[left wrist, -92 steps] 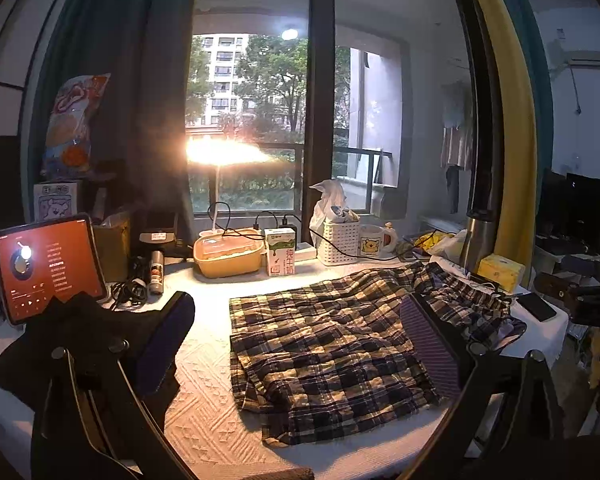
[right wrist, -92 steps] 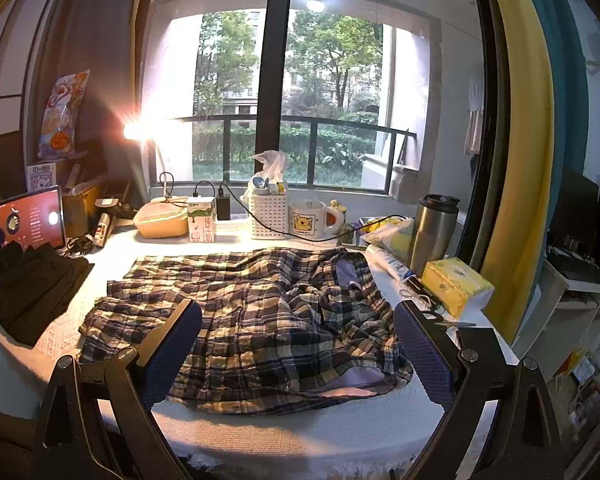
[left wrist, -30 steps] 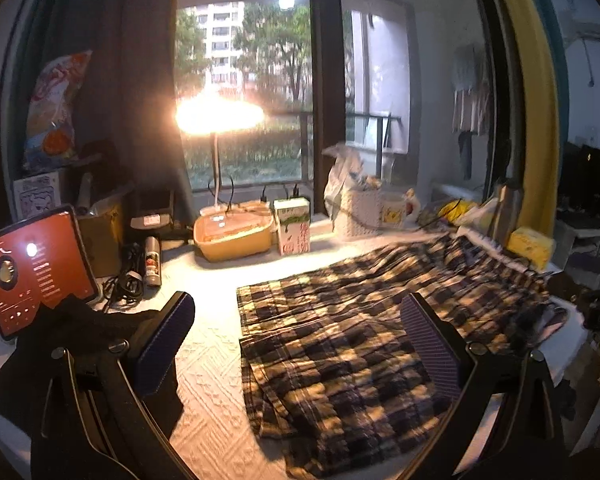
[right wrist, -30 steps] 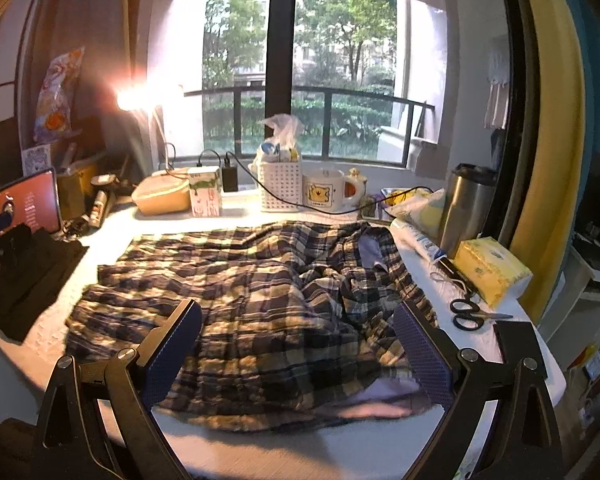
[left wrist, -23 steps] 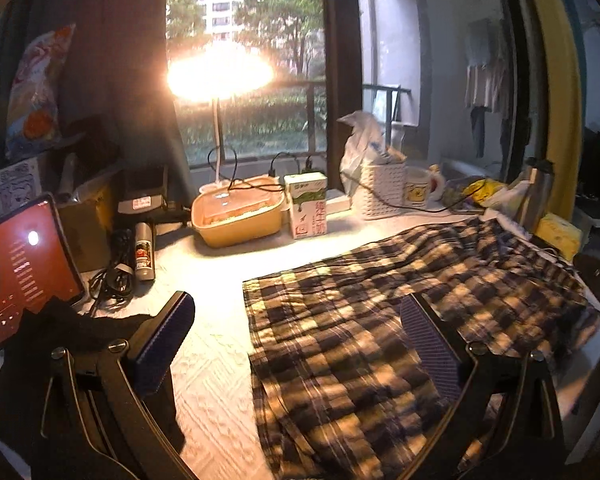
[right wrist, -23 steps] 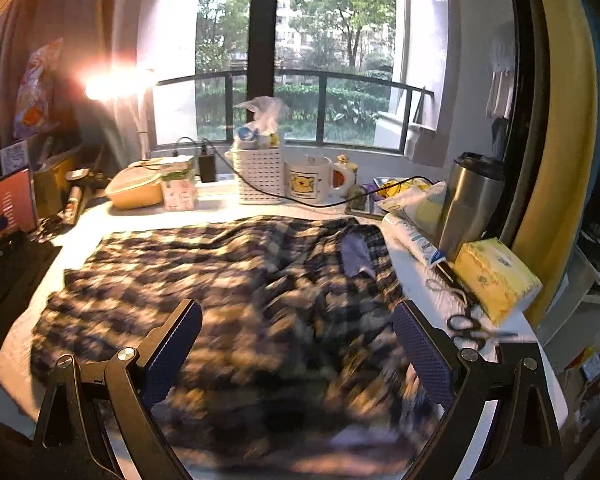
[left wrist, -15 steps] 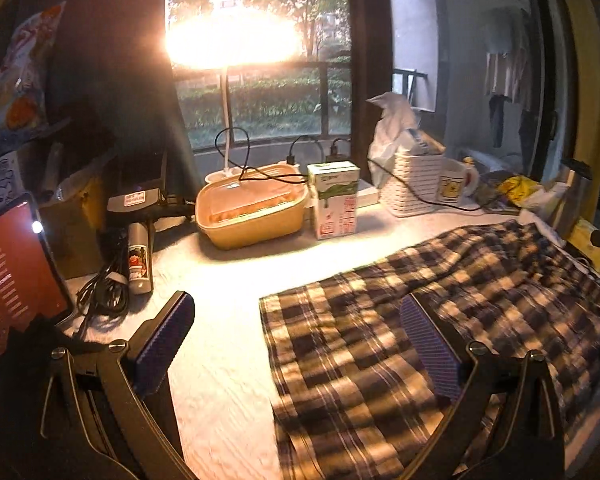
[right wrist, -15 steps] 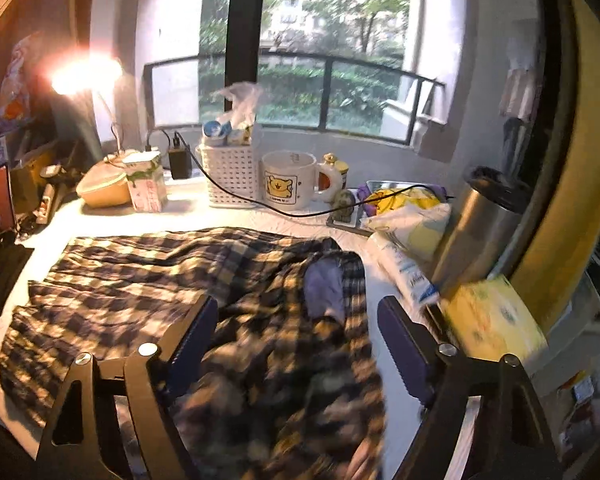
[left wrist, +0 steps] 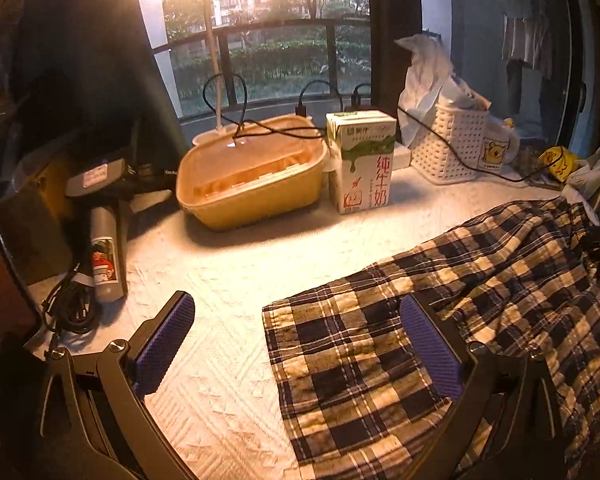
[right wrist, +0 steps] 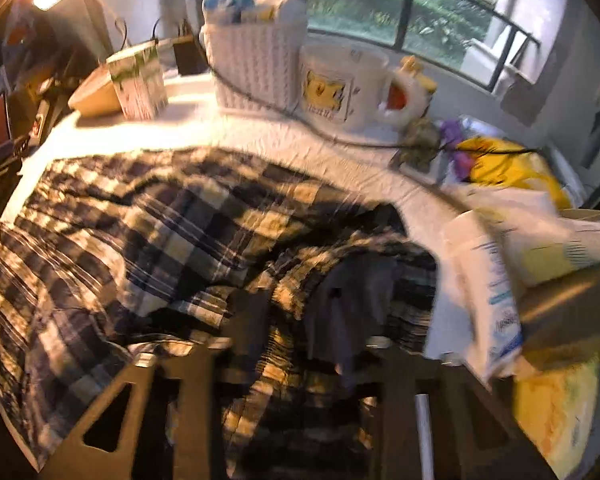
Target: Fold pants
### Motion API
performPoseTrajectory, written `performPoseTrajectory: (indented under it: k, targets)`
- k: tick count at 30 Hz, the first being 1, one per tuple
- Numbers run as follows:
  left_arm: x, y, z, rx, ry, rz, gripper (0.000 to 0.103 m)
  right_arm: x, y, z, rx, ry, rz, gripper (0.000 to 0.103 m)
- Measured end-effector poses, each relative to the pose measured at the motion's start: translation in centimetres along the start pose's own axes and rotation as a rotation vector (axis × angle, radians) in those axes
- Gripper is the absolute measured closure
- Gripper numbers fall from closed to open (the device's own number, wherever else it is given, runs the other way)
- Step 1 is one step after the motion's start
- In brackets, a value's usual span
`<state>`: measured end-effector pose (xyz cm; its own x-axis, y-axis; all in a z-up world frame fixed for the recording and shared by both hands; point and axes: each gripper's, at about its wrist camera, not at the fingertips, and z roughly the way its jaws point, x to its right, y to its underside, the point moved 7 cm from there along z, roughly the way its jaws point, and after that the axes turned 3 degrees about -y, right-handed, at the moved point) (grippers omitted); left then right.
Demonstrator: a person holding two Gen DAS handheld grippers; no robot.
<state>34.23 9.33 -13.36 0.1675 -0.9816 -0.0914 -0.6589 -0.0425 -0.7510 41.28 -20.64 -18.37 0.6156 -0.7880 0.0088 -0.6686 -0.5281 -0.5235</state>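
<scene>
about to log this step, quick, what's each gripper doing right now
left gripper: open, empty, over the plaid pants hem.
right gripper: jaws just closing on the waist end; blurred, looks gripped.

Both wrist views look down, close — sharing the plaid pants point(left wrist: 440, 320).

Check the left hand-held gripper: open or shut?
Open. The left hand-held gripper has its pads wide apart, one over the tablecloth, one over the pants hem.

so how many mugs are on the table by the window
1. The white mug with a yellow cartoon print stands at the back of the table, right beside the white basket, behind the plaid pants. The basket's contents could hide another.
</scene>
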Motion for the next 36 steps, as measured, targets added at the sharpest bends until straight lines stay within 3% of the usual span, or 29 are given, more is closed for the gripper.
performPoseTrajectory:
  k: [4,10,14,15,16,17,19,20,24,27,30,32,35,36]
  targets:
    - [0.1,-0.1,0.8,-0.013,-0.006,0.006,0.002,0.5,0.0,-0.3,0.009,0.036,-0.045,0.095]
    - [0.6,-0.5,1.2,-0.018,-0.007,0.018,0.002,6.0,-0.3,-3.5,0.068,0.161,0.016,0.095]
    - [0.9,-0.7,0.6,-0.013,-0.01,0.033,0.002,8.0,0.9,-4.0,0.06,0.118,0.111,0.093]
    - [0.9,-0.7,0.4,-0.014,-0.012,0.035,0.002,8.1,1.6,-4.4,0.056,0.109,0.129,0.09]
    - [0.8,-0.5,0.2,-0.018,-0.015,0.035,0.002,8.1,2.1,-4.7,0.055,0.111,0.137,0.08]
    - [0.6,-0.2,0.0,-0.027,-0.014,0.031,0.002,8.1,2.9,-5.6,0.068,0.125,0.149,0.061]
    - [0.4,0.5,-0.5,-0.052,-0.009,0.018,0.002,7.1,4.5,-7.8,0.113,0.095,0.163,0.038]
    - [0.3,0.9,-0.8,-0.061,-0.003,0.013,0.002,6.2,5.2,-8.6,0.125,0.081,0.162,0.033]
    - [0.8,3.3,-2.6,-0.104,0.038,0.013,0.002,1.9,8.3,-10.8,0.133,0.049,0.105,0.034]
    - [1.9,6.0,-4.1,-0.165,0.092,0.008,0.002,-1.7,10.6,-10.1,0.073,0.033,0.028,0.037]
    - [3.0,8.6,-5.4,-0.223,0.141,-0.003,0.002,-3.3,12.6,-8.2,0.014,0.025,-0.005,0.049]
    - [3.5,10.1,-6.0,-0.254,0.155,-0.014,0.002,-3.4,13.9,-6.9,-0.019,0.019,0.006,0.08]
    - [4.7,12.2,-6.8,-0.305,0.204,-0.025,0.002,-3.4,14.9,-7.2,0.004,0.03,0.016,0.096]
    - [5.0,12.7,-6.9,-0.314,0.204,-0.014,0.003,-3.3,15.0,-7.5,0.014,0.04,0.024,0.096]
